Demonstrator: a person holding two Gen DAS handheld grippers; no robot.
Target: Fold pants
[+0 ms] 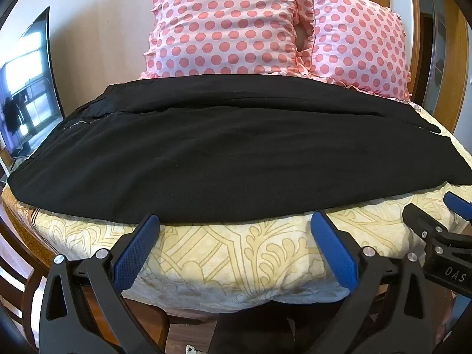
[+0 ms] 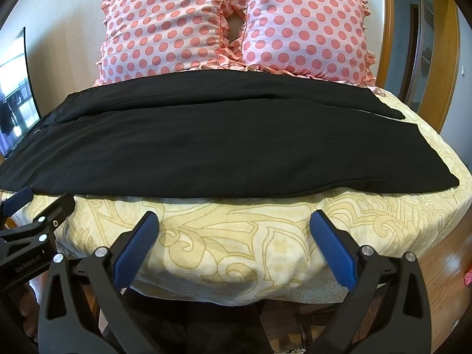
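Black pants [image 1: 230, 153] lie flat across the bed, folded lengthwise with one leg over the other, waist and zipper at the left, cuffs at the right. They also fill the middle of the right wrist view [image 2: 224, 147]. My left gripper [image 1: 236, 221] is open and empty, just short of the pants' near edge. My right gripper [image 2: 233, 221] is open and empty, a little back from the near edge. Each gripper shows at the side of the other's view: the right one [image 1: 442, 224] and the left one [image 2: 32, 206].
The bed has a cream patterned cover [image 1: 236, 262] [image 2: 236, 236]. Two pink polka-dot pillows [image 1: 227, 23] [image 2: 165, 26] stand behind the pants. A dark screen [image 1: 26, 88] stands at the left. A wooden door frame [image 2: 448, 50] is at the right.
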